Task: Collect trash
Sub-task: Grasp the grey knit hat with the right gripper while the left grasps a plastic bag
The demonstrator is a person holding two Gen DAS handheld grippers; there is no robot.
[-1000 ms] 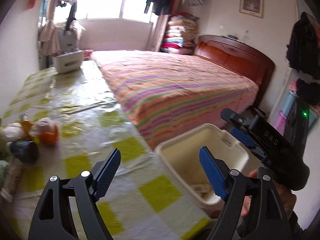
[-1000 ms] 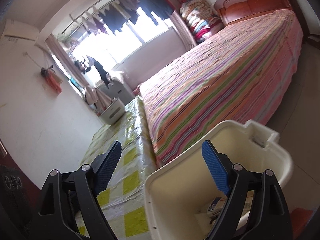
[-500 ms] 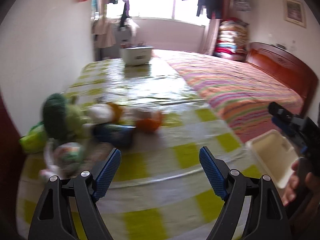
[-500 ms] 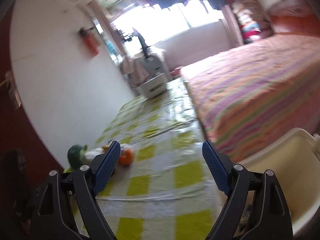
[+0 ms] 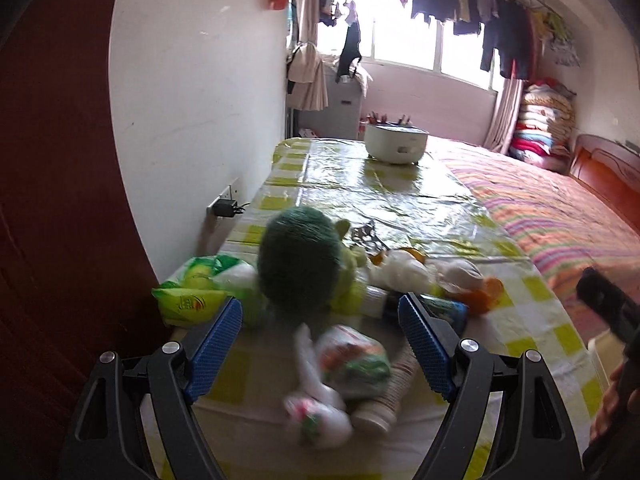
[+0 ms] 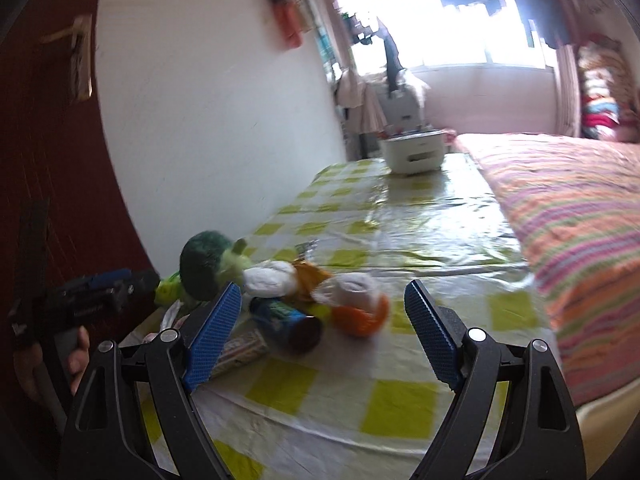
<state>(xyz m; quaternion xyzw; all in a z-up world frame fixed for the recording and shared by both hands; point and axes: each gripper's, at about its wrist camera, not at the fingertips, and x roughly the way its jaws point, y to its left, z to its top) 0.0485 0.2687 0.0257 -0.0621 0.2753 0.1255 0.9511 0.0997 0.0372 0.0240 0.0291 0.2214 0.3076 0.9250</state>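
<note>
A pile of trash lies on the checked table (image 5: pixel 532 320): a crumpled plastic bag (image 5: pixel 340 364), a paper cup (image 5: pixel 388 396), a dark can (image 6: pixel 288 320), an orange peel piece (image 6: pixel 360 316), white tissue (image 6: pixel 268 276) and a green snack bag (image 5: pixel 192 292). A green plush toy (image 5: pixel 300 260) sits among them. My left gripper (image 5: pixel 320 348) is open and empty, just above the plastic bag. My right gripper (image 6: pixel 320 332) is open and empty, in front of the can. The cream bin's corner (image 5: pixel 600 348) shows at the right edge.
A white appliance (image 5: pixel 396 144) stands at the table's far end. A bed with a striped cover (image 6: pixel 580 208) runs along the table's right side. A white wall with a socket and plug (image 5: pixel 224 208) borders the left. Dark red door (image 5: pixel 48 200) at the near left.
Both grippers have swung left from the cream bin toward the trash pile. The left one has come close over the plastic bag. Both stay open.
</note>
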